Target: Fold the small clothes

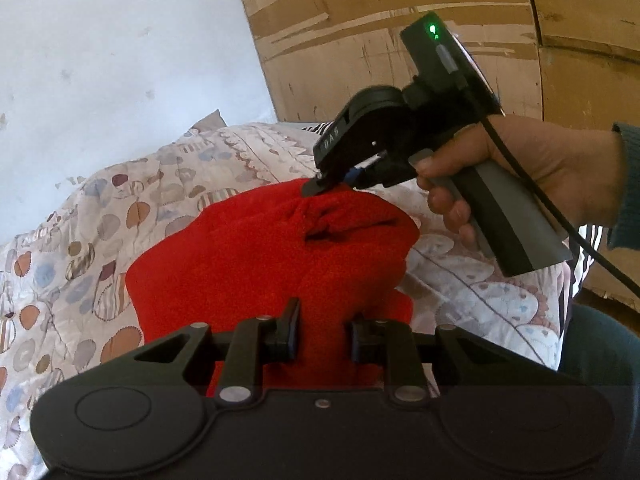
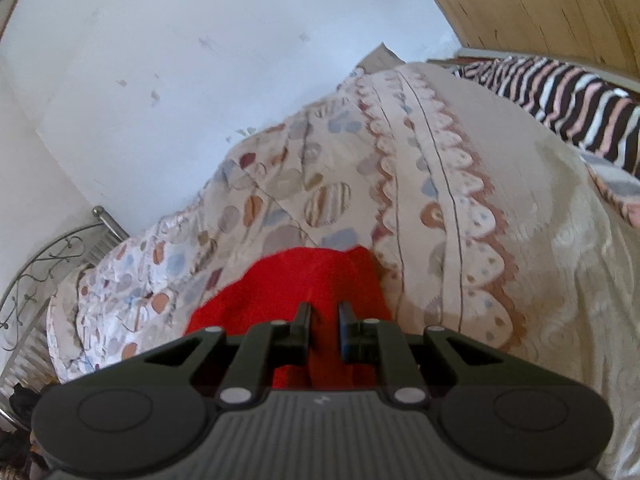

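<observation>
A small red garment (image 1: 256, 256) lies bunched on a patterned bedspread (image 1: 80, 248). My left gripper (image 1: 326, 326) is shut on a thick fold at its near edge, and red cloth fills the gap between the fingers. In the left wrist view a person's hand (image 1: 520, 172) holds my right gripper (image 1: 320, 188), which pinches the garment's far right corner and gathers it into creases. From the right wrist view, my right gripper (image 2: 324, 320) is shut on the red garment (image 2: 288, 284), and the cloth hangs to the left of the fingers.
The bedspread (image 2: 420, 200) covers a bed beside a white wall (image 2: 160, 80). A striped cloth (image 2: 568, 100) lies at the far right of the bed. A metal bed frame (image 2: 60, 252) stands at the left. A brown wooden panel (image 1: 400, 20) rises behind the bed.
</observation>
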`<state>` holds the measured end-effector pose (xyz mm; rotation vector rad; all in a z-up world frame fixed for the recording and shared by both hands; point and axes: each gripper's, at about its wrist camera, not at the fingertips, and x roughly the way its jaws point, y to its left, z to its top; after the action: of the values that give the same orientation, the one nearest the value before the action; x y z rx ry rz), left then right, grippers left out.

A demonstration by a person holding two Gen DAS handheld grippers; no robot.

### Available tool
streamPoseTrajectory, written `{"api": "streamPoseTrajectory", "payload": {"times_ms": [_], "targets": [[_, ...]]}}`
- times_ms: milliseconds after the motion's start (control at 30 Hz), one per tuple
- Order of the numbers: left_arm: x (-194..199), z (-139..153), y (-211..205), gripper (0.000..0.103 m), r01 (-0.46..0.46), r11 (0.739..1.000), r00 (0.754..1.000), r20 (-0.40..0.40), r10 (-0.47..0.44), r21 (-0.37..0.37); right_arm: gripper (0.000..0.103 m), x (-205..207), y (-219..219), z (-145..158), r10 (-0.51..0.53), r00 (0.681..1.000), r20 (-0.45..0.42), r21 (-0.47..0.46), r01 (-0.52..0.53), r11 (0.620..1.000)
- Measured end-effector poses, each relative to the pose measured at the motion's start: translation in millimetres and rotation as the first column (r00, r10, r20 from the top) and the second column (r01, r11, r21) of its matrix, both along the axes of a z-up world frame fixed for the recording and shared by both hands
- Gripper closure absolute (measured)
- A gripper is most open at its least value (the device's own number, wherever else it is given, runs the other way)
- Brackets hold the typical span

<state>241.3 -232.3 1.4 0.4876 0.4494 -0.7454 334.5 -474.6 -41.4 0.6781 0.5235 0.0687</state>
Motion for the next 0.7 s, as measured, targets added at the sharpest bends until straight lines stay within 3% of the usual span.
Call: {"api": "streamPoseTrajectory", "payload": {"times_ms": [167, 300, 367, 400, 433, 533, 600, 700], "targets": [[-3, 13, 15, 0.065, -0.042, 0.996, 0.999, -0.022, 0.04, -0.084, 0.083, -3, 7, -8, -0.007, 1.0, 0.011, 0.007, 0.007, 1.0], [-2, 23, 28, 0.055, -0.074, 0.987, 0.995, -0.081, 0.063, -0.142, 0.073, -5, 13, -6, -0.008, 1.0, 0.01, -0.03, 0.008, 1.0], [-2, 28, 35, 0.039, -0.106, 0.98, 0.991, -0.105, 0.089, -0.167, 0.068, -8, 15, -4, -0.01, 1.0, 0.01, -0.049, 0.011, 0.999], [-3, 31, 38, 0.023, -0.13, 0.975, 0.988, -0.104, 0.112, -0.178, 0.067, -10, 16, -3, -0.008, 1.0, 0.013, -0.052, 0.009, 0.999], [-5, 34, 41, 0.014, -0.158, 0.968, 0.985, -0.096, 0.141, -0.196, 0.066, -12, 16, -3, -0.006, 1.0, 0.013, -0.053, 0.007, 0.999], [-8, 45, 53, 0.009, -0.212, 0.945, 0.977, -0.084, 0.197, -0.25, 0.064, -18, 16, -5, 0.009, 1.0, -0.001, -0.059, -0.009, 0.998], [-6, 51, 58, 0.003, -0.247, 0.93, 0.969, -0.1, 0.228, -0.271, 0.061, -25, 15, -7, 0.009, 1.0, -0.011, -0.068, -0.01, 0.998], [2, 53, 64, 0.002, -0.301, 0.911, 0.952, -0.137, 0.273, -0.281, 0.06, -35, 17, -8, 0.022, 1.0, -0.023, -0.096, -0.024, 0.995]]}}
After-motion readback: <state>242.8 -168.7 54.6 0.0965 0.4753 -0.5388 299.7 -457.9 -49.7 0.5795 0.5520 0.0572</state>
